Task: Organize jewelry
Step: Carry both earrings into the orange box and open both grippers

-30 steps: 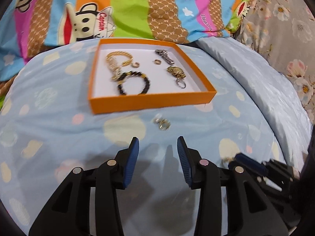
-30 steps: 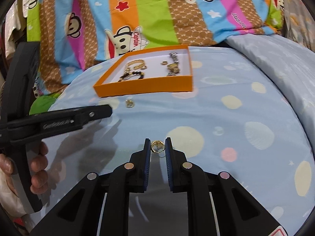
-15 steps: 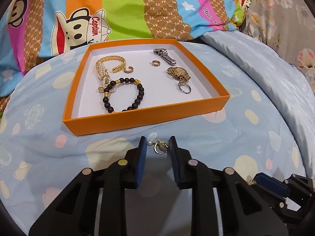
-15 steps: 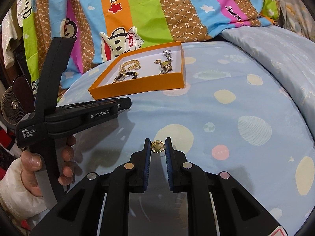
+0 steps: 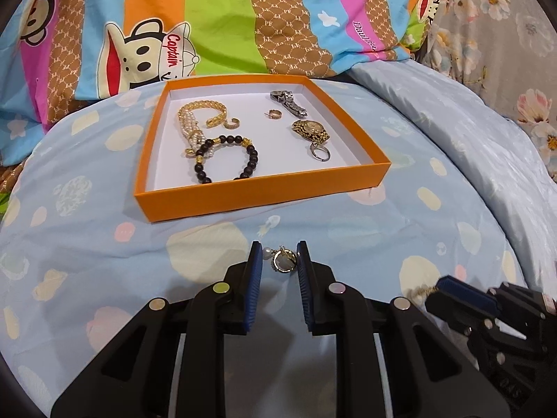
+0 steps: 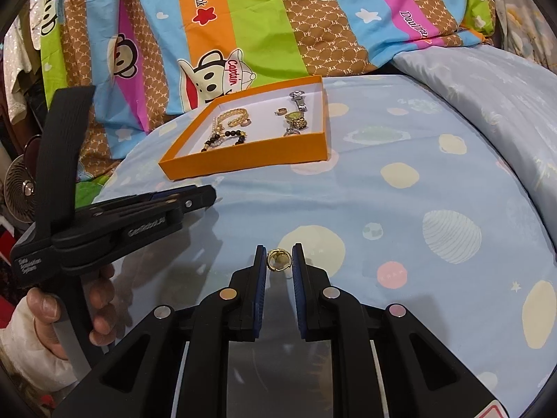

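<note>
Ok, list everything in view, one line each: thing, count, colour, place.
Box: one, orange, on the bed.
Bracelets: gold chain, pearl, black bead, box's left half.
Watches: silver, gold, box's right half.
Small rings: three, gold, gold, silver, in box.
Bedsheet: light blue, spotted.
Cartoon blanket: striped, behind box.
Pearl earring: gold, between left gripper fingers.
Gold earring: between right gripper fingers.

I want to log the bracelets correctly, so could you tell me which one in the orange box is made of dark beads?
The black beaded bracelet nearest the orange box's front wall; the gold chain bracelet lies behind it.
</note>
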The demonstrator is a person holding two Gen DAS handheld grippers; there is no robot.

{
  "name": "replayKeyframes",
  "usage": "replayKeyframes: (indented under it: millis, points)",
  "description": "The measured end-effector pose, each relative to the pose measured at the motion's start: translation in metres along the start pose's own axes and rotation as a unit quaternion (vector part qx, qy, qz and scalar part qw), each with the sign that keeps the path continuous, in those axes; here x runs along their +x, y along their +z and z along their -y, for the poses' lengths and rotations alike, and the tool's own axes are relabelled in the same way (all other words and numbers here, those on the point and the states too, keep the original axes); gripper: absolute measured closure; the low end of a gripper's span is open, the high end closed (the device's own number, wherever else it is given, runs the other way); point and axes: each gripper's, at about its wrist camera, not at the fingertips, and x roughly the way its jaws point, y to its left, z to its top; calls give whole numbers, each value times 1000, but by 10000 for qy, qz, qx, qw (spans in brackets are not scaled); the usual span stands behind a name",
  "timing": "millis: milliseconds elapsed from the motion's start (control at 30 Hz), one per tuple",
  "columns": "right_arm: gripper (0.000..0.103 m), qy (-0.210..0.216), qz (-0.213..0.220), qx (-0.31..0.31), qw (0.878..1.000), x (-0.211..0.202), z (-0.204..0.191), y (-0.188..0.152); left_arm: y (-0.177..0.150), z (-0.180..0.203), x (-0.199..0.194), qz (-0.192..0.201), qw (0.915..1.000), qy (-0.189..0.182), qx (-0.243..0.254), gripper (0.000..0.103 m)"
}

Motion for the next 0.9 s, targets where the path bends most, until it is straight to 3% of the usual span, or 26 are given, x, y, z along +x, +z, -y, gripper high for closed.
replayKeyframes:
  millis: [233, 433, 667, 900]
  points:
    - [89, 34, 124, -335, 9994, -1, -14, 33, 2, -18, -27, 125, 9998, 8, -120, 83]
    - [89, 23, 354, -585, 9977, 10, -26, 72, 24, -32, -33, 314, 9993, 39, -199, 83]
    - [89, 40, 455, -581, 9973, 40, -29, 122, 67, -32, -16, 606, 9981, 76, -70, 83]
    - [89, -26, 332, -454, 9984, 84, -21, 149, 97, -31, 26, 570, 9984, 30, -36, 83]
